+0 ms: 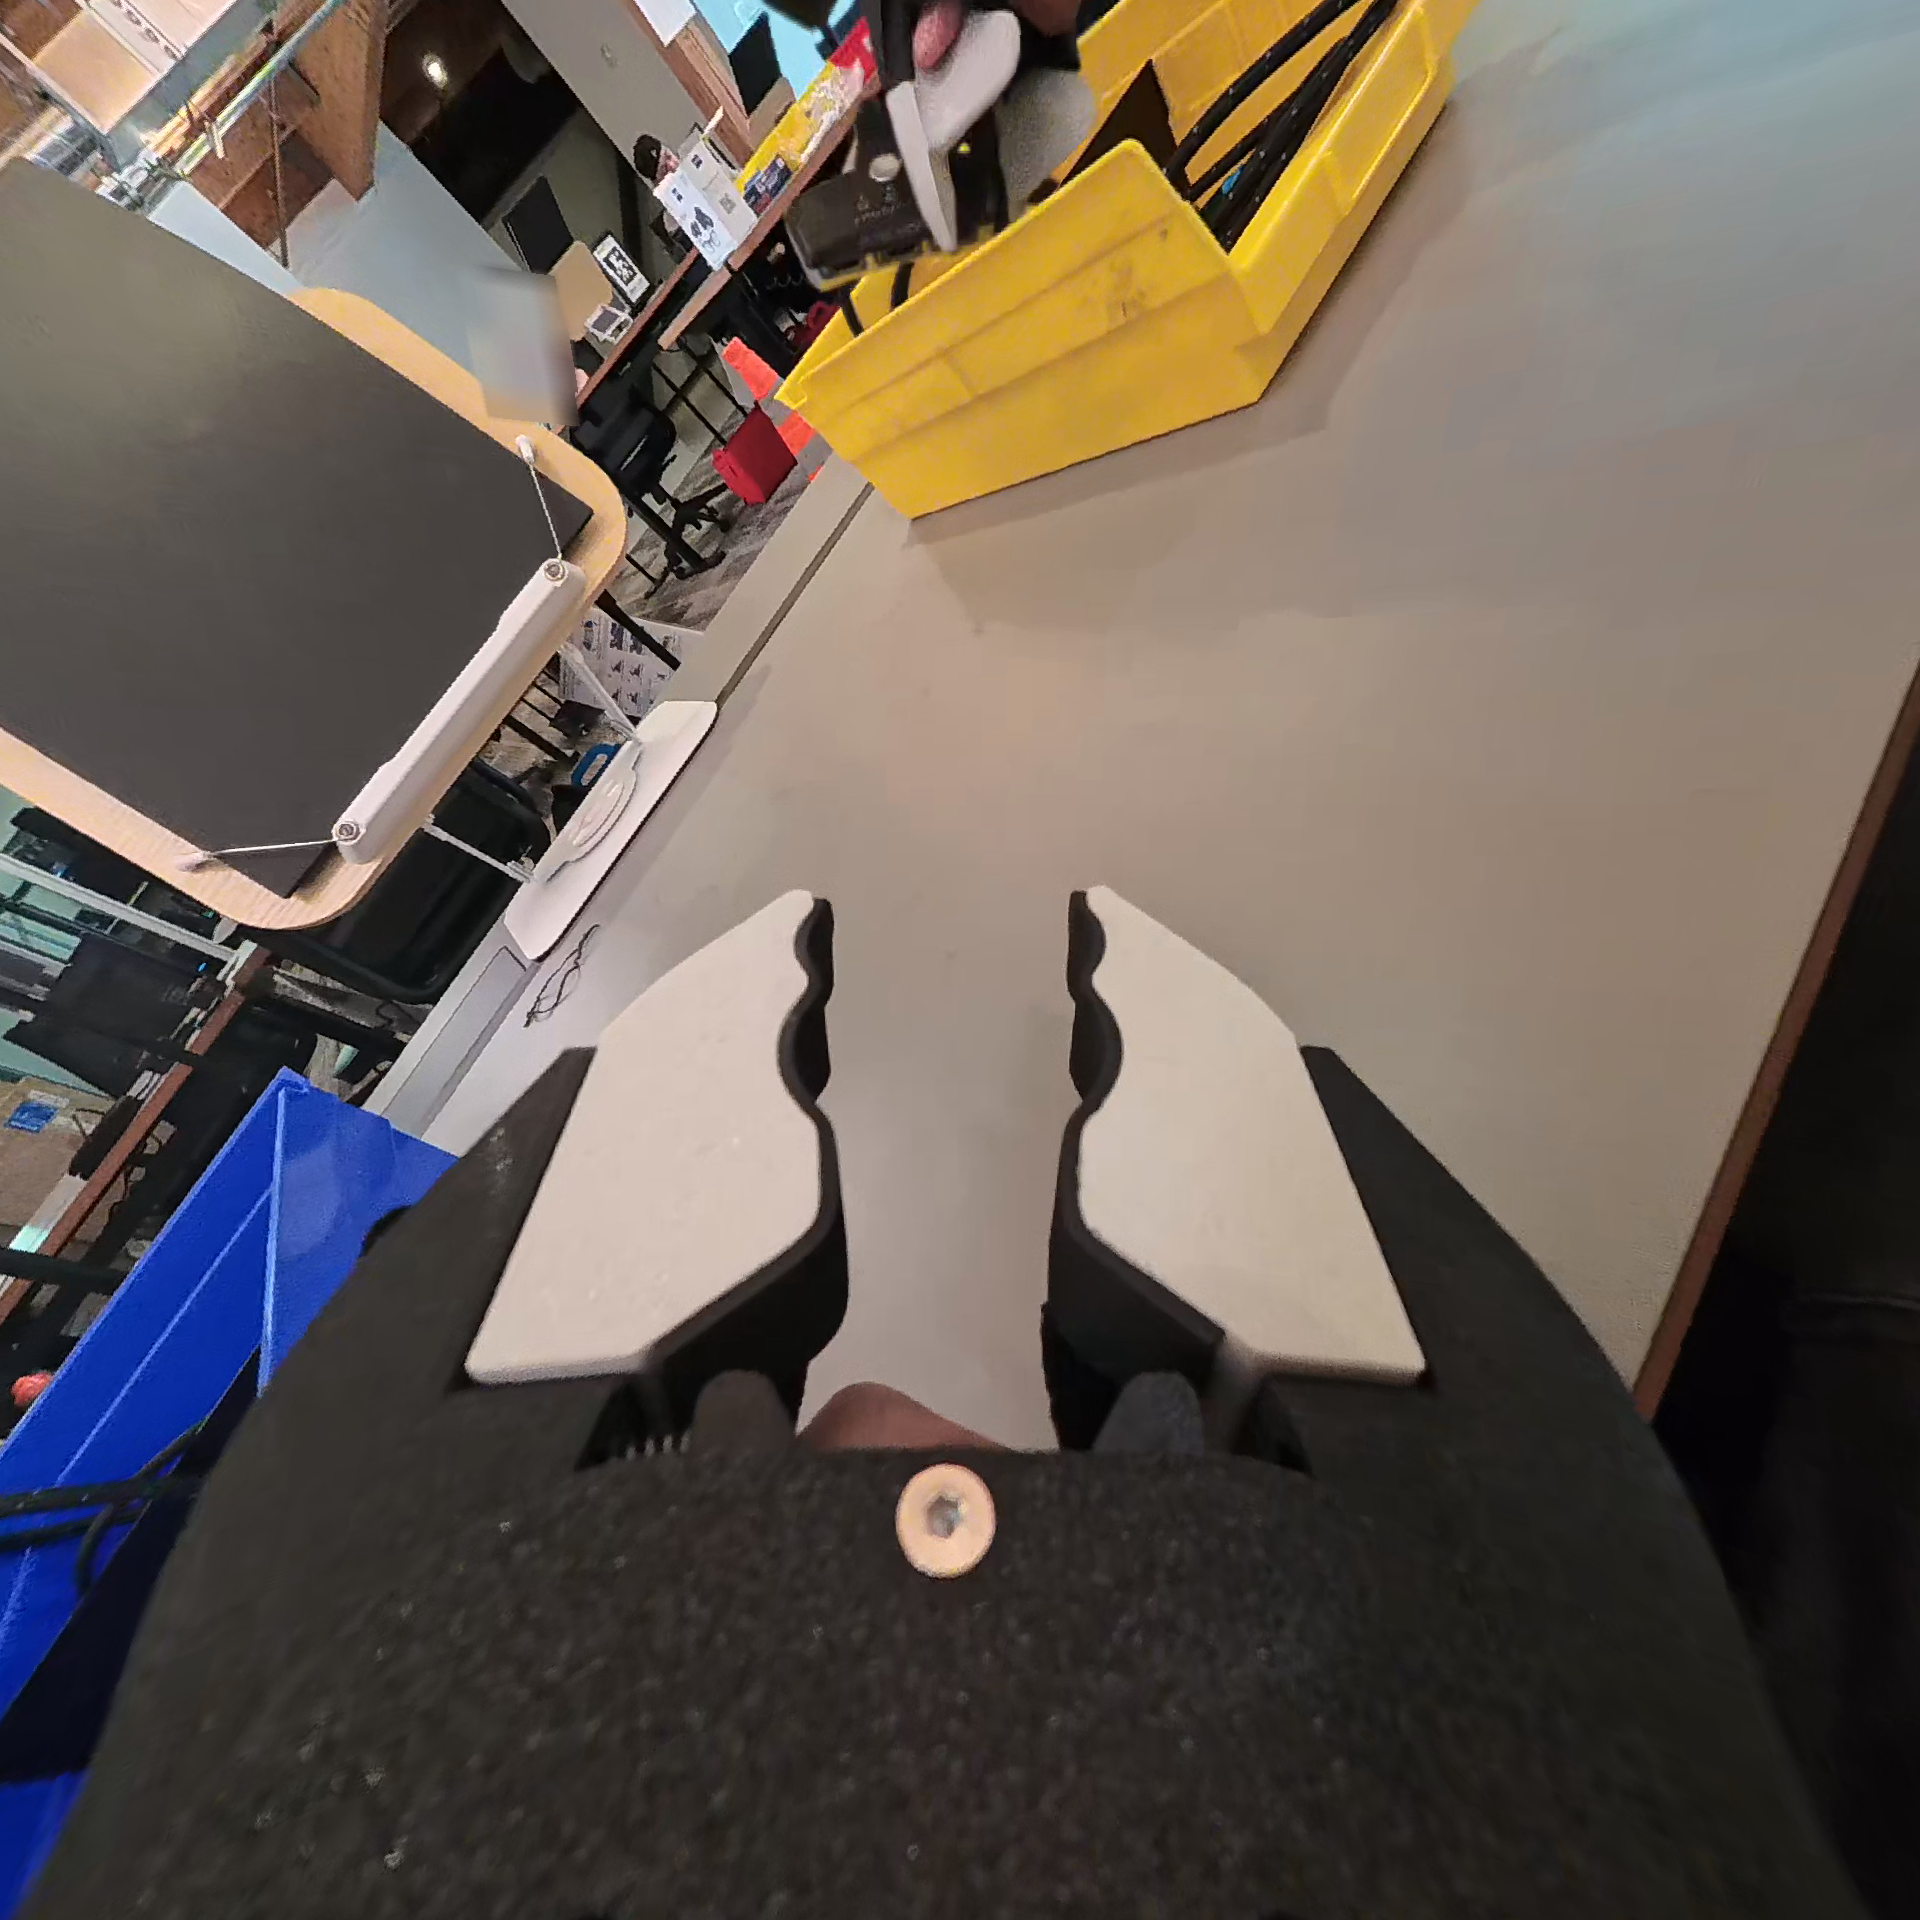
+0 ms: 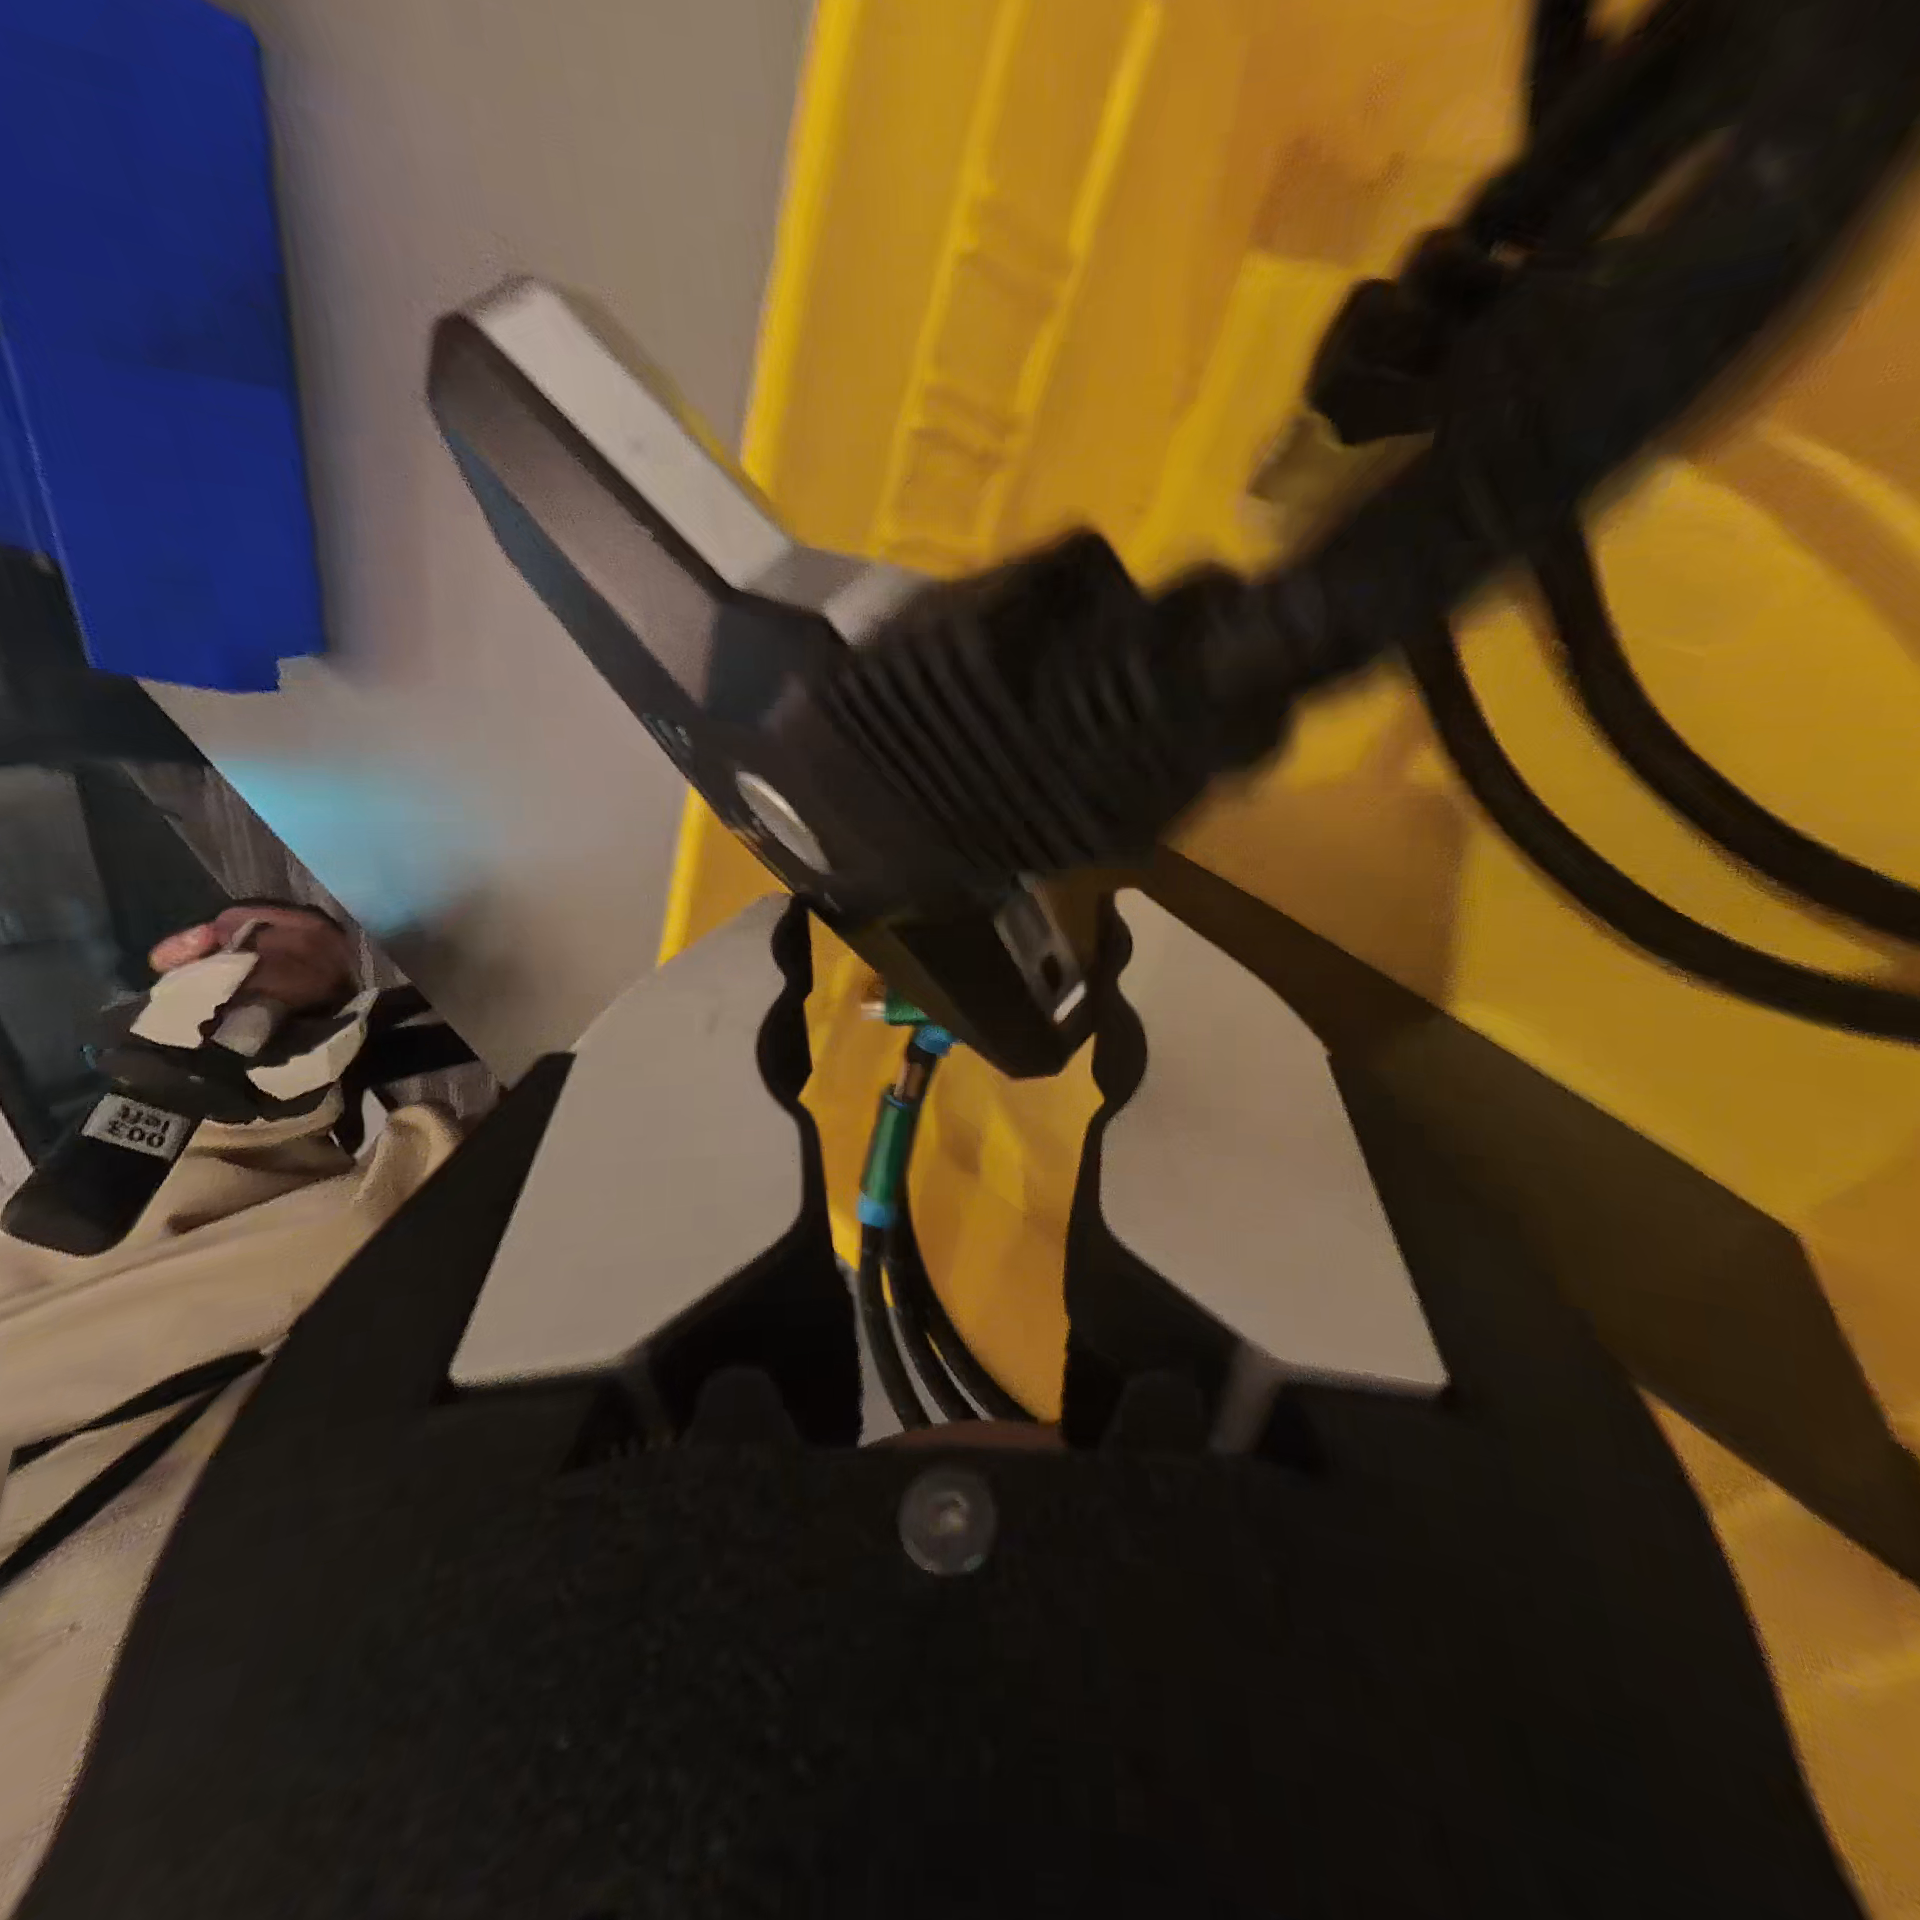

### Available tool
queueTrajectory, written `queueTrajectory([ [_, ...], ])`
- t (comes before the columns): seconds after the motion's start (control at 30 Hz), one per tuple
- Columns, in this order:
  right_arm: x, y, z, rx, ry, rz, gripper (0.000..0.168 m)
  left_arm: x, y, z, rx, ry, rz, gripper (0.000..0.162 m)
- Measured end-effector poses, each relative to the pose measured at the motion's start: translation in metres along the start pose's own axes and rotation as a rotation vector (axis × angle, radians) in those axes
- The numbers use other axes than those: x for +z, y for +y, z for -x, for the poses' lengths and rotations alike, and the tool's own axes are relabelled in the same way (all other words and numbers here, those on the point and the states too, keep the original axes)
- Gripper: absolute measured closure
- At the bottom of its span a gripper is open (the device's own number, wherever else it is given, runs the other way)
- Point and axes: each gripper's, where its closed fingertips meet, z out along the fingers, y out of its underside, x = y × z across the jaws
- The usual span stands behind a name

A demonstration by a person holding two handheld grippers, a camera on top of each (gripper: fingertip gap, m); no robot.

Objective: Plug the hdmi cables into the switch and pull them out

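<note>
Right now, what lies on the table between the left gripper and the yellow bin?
Nothing: in the left wrist view, bare grey table runs from the open left gripper to the yellow bin.

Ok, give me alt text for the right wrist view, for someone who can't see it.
The right gripper, jaws closed on one end of a flat black rectangular HDMI switch, holds it above a yellow plastic bin of black cables, with one ribbed black cable plug seated in the switch's side. The image is motion-blurred; the left gripper shows at far left.
</note>
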Motion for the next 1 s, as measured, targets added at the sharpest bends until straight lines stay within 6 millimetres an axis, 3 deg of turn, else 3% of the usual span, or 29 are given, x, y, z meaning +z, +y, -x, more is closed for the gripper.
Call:
queueTrajectory([
  [0.1,0.014,-0.006,0.021,-0.065,-0.012,0.005,0.116,0.003,0.001,-0.001,-0.001,0.01,0.005,0.119],
  [0.17,0.015,-0.01,0.022,-0.083,0.036,0.0,0.116,0.005,0.003,-0.004,0.003,0.018,0.013,0.119],
  [0.27,0.006,-0.01,0.007,-0.079,0.128,-0.005,0.115,0.005,0.004,-0.004,0.018,0.017,0.018,0.119],
  [0.4,-0.018,-0.001,-0.005,-0.094,0.11,-0.03,0.122,0.004,0.005,-0.005,0.025,0.02,0.019,0.12],
  [0.47,-0.037,0.004,-0.026,-0.161,0.264,-0.008,0.123,0.005,0.005,-0.006,0.029,0.02,0.019,0.12],
  [0.57,-0.058,-0.002,-0.049,-0.431,0.583,0.051,0.123,0.006,0.004,-0.007,0.034,0.026,0.016,0.12],
  [0.67,-0.064,-0.004,-0.068,-0.642,0.879,0.276,0.124,0.008,0.002,-0.01,0.045,0.033,0.014,0.12],
  [0.73,-0.065,-0.005,-0.078,-0.703,0.979,0.445,0.127,0.01,0.0,-0.011,0.054,0.036,0.013,0.12],
  [0.87,-0.056,-0.003,-0.078,-0.746,0.866,0.666,0.145,0.01,0.0,-0.012,0.067,0.034,0.009,0.121],
  [1.0,-0.057,-0.002,-0.08,-0.693,0.843,0.826,0.144,0.011,0.005,-0.011,0.069,0.035,0.024,0.121],
])
